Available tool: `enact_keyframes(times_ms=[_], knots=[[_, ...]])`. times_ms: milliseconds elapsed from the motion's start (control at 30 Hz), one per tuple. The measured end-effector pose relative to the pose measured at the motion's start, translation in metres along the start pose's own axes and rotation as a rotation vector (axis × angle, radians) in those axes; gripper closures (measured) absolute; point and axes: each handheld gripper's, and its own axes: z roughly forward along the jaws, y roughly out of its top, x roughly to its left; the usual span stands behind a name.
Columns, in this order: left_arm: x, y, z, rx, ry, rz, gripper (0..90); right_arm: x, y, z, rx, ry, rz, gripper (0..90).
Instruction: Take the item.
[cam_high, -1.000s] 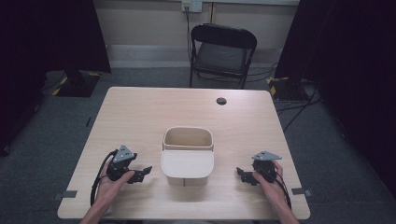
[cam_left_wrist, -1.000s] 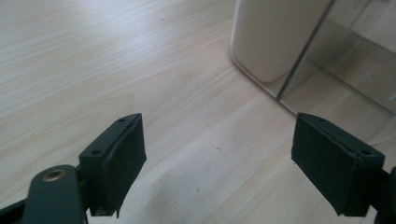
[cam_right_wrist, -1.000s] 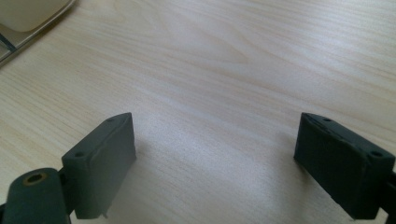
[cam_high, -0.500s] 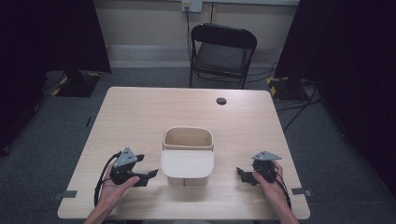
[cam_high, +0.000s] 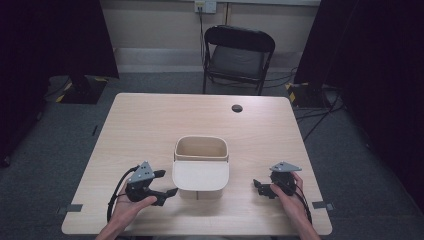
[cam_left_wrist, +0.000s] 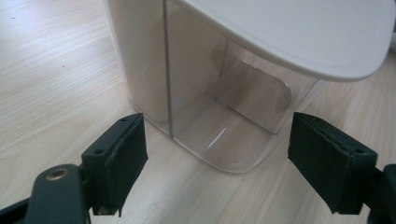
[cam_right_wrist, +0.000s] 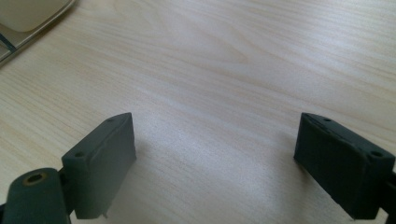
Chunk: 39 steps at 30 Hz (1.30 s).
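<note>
The left gripper (cam_high: 167, 183), jaws spread wide, has slid from the lower left toward centre frame, suggesting an approach. The clear container (cam_high: 201, 167) sits centre, just beyond its jaws, lid (cam_left_wrist: 299, 32) overhanging. The right gripper (cam_high: 261, 186), also spread, waits lower right, well apart.

1. A lab or recording studio is showing here: black curtains (cam_high: 55, 40) are hanging on both sides of the room.
2. A lone light wooden table (cam_high: 150, 125) is standing on grey carpet (cam_high: 55, 130).
3. A black folding chair (cam_high: 237, 55) is sitting against the bare wall, with cables (cam_high: 320, 107) trailing across the floor.
</note>
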Motion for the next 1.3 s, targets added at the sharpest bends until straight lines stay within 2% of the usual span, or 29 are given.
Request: enact_keyframes(times_ms=[200, 267, 333, 367, 467, 533, 633, 733, 900, 967, 1300], knots=[[-0.003, 0.002, 0.002, -0.036, -0.033, -0.028, 19.1, 0.000, 0.000, 0.000, 0.000, 0.000, 0.000, 11.7], [-0.004, 0.003, 0.002, -0.029, -0.028, -0.010, 19.1, 0.000, 0.000, 0.000, 0.000, -0.001, 0.000, 11.7], [-0.005, 0.003, 0.003, -0.041, -0.037, -0.021, 19.1, 0.000, 0.000, 0.000, 0.000, 0.000, 0.000, 11.7], [-0.005, 0.004, 0.003, -0.037, -0.035, -0.013, 19.1, 0.000, 0.000, 0.000, 0.000, 0.000, 0.000, 11.7], [-0.007, 0.006, 0.004, -0.045, -0.044, -0.022, 19.7, 0.000, 0.000, 0.000, 0.000, 0.000, 0.000, 11.7], [-0.008, 0.008, 0.006, -0.060, -0.071, -0.046, 20.4, 0.000, 0.000, 0.000, 0.001, 0.000, 0.002, 11.5], [-0.012, 0.010, 0.007, -0.060, -0.057, -0.019, 20.4, 0.000, 0.000, 0.000, 0.001, 0.000, 0.002, 11.4], [-0.013, 0.012, 0.006, -0.058, -0.057, -0.011, 21.3, 0.000, 0.000, 0.000, 0.001, 0.000, 0.002, 11.3], [-0.015, 0.013, 0.007, -0.054, -0.046, -0.007, 21.1, 0.000, 0.000, 0.000, 0.000, 0.000, 0.002, 11.3], [-0.014, 0.013, 0.007, -0.059, -0.056, -0.018, 20.8, 0.000, 0.000, 0.000, 0.002, 0.000, 0.003, 11.3], [-0.014, 0.015, 0.007, -0.061, -0.056, -0.018, 19.6, 0.000, 0.000, 0.000, 0.001, -0.001, 0.003, 11.2]])
